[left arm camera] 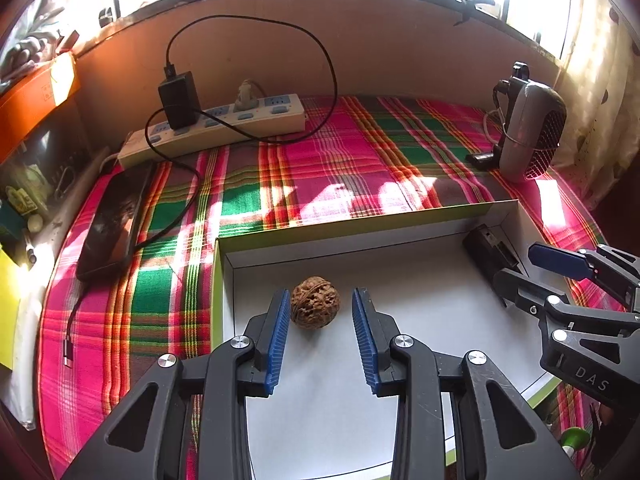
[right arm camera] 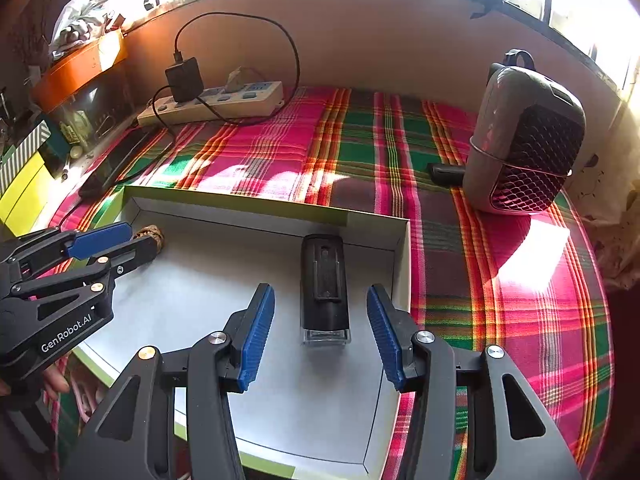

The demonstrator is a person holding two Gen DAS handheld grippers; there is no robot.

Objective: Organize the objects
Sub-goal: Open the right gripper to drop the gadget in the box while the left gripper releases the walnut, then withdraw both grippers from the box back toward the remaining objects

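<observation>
Brown wrinkled walnut point(left arm camera: 315, 301) resting on the white floor of a shallow green-edged cardboard box point(left arm camera: 360, 222), near its left wall. Flanked by the blue ribbed pads of the left gripper point(left arm camera: 321, 312), jaws apart, left pad just beside the shell, right pad clear. Black rectangular device with a clear end point(right arm camera: 323, 288) lying by the box's right wall, between the spread jaws of the right gripper point(right arm camera: 321, 312), untouched. Pink-and-green plaid cloth point(right arm camera: 400, 148) beneath the box; beyond, a white power strip point(left arm camera: 216, 128) and a grey mesh-fronted speaker point(right arm camera: 528, 136).
</observation>
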